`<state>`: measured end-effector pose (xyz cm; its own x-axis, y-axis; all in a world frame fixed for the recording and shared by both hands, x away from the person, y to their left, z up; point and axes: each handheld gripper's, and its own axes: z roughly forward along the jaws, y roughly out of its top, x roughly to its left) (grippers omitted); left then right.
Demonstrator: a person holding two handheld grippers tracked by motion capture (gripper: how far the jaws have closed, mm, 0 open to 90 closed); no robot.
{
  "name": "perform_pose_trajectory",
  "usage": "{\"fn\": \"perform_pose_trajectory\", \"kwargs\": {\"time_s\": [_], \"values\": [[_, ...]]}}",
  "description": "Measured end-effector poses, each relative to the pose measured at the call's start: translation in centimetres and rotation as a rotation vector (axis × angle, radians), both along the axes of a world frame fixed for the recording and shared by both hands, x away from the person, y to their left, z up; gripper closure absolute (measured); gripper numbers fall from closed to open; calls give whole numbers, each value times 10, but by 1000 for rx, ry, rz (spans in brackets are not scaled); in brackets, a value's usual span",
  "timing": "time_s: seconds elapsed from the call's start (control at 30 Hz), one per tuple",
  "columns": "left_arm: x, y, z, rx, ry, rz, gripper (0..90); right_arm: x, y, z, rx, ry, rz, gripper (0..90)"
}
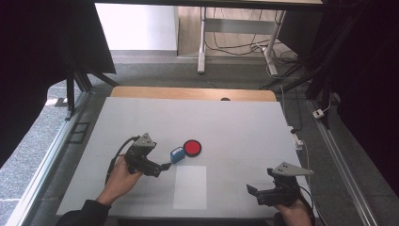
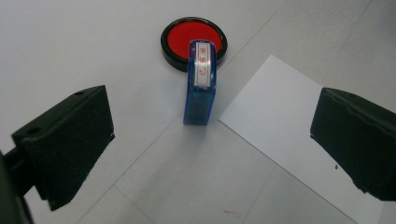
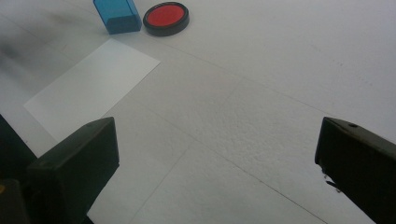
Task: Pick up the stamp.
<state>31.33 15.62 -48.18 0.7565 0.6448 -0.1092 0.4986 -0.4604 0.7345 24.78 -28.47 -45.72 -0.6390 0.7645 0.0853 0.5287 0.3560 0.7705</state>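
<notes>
A blue stamp (image 1: 177,155) stands on the white table cover beside a round red ink pad (image 1: 192,148) in a black case. In front of them lies a white sheet of paper (image 1: 189,186). My left gripper (image 1: 165,166) is open just left of the stamp, which stands ahead of its jaws, blue stamp (image 2: 201,86) in front of the red ink pad (image 2: 194,42), the paper (image 2: 299,140) to the right. My right gripper (image 1: 251,190) is open near the table's front right, well apart from the stamp (image 3: 116,15), ink pad (image 3: 166,18) and paper (image 3: 91,88).
The white cover (image 1: 244,127) lies over a wooden table whose far edge (image 1: 193,93) shows beyond it. Metal rails run along both sides. Desk legs and cables stand on the floor behind.
</notes>
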Motion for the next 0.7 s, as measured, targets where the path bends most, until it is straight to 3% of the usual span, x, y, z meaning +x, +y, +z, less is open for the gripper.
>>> {"fn": "perform_pose_trajectory", "kwargs": {"time_s": [0.33, 0.7], "values": [[19, -21, -5, 24, 18, -34, 0, 0, 0, 0, 0, 0, 2, 0], [37, -41, -20, 103, 35, -74, 0, 0, 0, 0, 0, 2, 6, 0]]}}
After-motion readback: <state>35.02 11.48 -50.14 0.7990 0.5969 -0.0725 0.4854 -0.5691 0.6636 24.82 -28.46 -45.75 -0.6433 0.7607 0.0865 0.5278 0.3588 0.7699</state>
